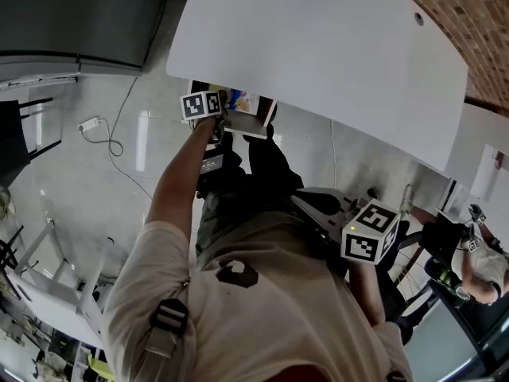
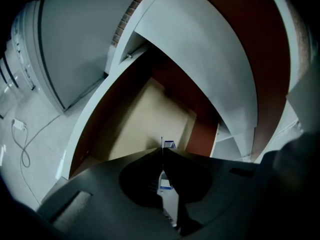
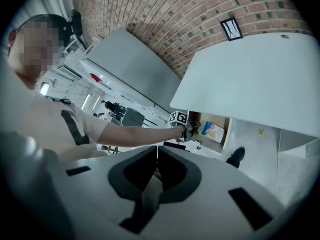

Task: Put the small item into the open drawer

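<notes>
Nothing legible anywhere — no text, no labels.

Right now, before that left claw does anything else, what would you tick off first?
1. Drawer open: ok. The drawer stands pulled out under the white table.
2. Grip: ok. The left gripper has its jaws shut on the thin small item.
3. Aim: ok. Its jaw tips point into the drawer.
4. Room inside: ok. The beige drawer floor ahead looks bare.
5. Height above the drawer floor: cannot tell.
6. Other hand clear: ok. The right gripper is shut, empty and well away from the drawer.
</notes>
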The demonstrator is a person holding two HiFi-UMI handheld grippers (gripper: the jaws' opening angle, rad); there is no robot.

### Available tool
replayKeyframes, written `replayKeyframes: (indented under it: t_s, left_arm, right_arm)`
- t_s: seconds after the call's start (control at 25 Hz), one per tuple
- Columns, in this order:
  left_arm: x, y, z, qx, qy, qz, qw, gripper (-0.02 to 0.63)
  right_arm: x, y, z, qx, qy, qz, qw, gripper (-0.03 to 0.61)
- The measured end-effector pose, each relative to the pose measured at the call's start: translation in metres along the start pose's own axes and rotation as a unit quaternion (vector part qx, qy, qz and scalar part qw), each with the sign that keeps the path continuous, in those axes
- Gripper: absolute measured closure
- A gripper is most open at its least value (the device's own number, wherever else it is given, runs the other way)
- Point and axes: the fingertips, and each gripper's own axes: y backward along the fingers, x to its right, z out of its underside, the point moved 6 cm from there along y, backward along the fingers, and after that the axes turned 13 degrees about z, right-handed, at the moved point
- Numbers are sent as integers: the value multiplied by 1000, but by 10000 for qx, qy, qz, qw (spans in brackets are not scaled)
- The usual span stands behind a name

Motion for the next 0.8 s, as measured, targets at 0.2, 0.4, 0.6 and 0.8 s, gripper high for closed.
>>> replayKeyframes:
  t_s: [0.2, 0.4, 0.6, 0.8]
  left_arm:
    - [1, -6, -5, -32, -236, -122, 9996, 609]
    - [4, -7, -7, -119, -537, -279, 9981, 607]
    - [2, -6, -3, -300, -483, -315, 9979, 545]
    - [-1, 8, -1, -288, -465, -245, 9982, 543]
  right_arm:
    - [5, 1, 4, -1, 3, -12, 10000, 572]
    - [6, 4, 9, 7, -10, 1, 10000, 572]
    - [8, 2, 7, -12, 72, -88, 9999, 572]
    - [5, -2, 3, -3, 153, -168, 9997, 572]
